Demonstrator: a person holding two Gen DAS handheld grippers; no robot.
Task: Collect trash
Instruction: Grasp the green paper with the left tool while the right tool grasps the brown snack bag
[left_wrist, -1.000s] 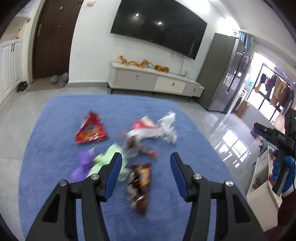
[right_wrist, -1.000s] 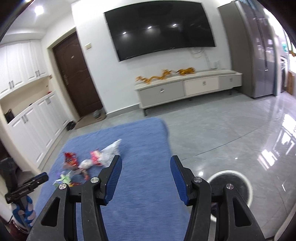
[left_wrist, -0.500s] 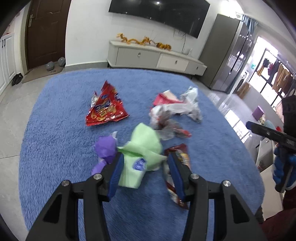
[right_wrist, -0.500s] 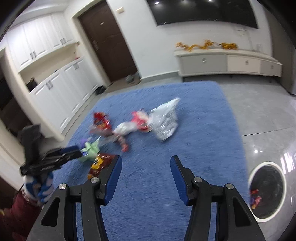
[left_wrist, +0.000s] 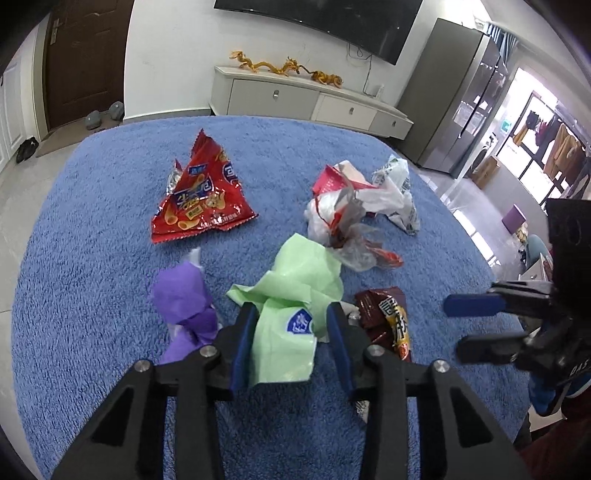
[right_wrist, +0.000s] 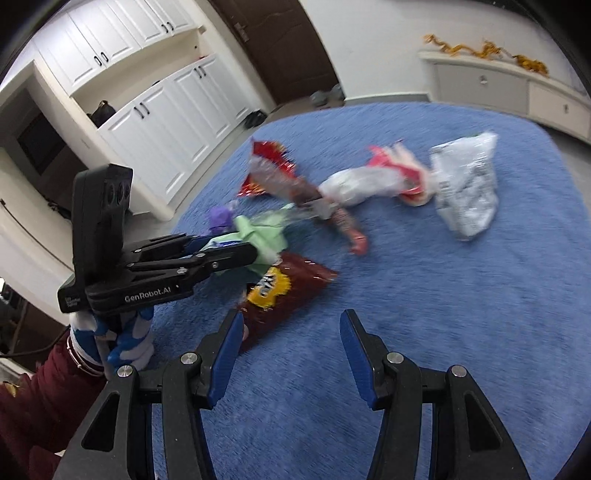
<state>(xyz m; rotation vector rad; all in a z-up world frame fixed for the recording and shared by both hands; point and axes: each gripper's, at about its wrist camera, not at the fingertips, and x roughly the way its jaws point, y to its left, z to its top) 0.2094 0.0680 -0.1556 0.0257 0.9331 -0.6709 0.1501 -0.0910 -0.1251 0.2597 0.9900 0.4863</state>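
Observation:
Several wrappers lie on a blue rug (left_wrist: 92, 258). A light green wrapper (left_wrist: 299, 273) sits between the fingers of my left gripper (left_wrist: 291, 310), whose jaws are closing; the pads stand at its two edges without squeezing it. Beside it are a purple wrapper (left_wrist: 184, 299), a red chip bag (left_wrist: 199, 199), a crumpled white and red bag (left_wrist: 343, 214) and a dark brown snack bag (left_wrist: 388, 314). My right gripper (right_wrist: 290, 317) hovers open and empty over the rug, its left finger next to the brown snack bag (right_wrist: 284, 288). The left gripper (right_wrist: 236, 247) shows there over the green wrapper (right_wrist: 266, 236).
A clear plastic bag (right_wrist: 465, 188) lies farther right on the rug. A low TV cabinet (left_wrist: 295, 99) and a tall grey fridge (left_wrist: 454, 103) stand beyond the rug, white cupboards (right_wrist: 166, 122) to the side. A gloved hand with a maroon sleeve (right_wrist: 125, 332) holds the left gripper.
My left gripper came down over the green wrapper and its jaws narrowed around it. My right gripper swung from the bare floor side toward the pile and tipped downward.

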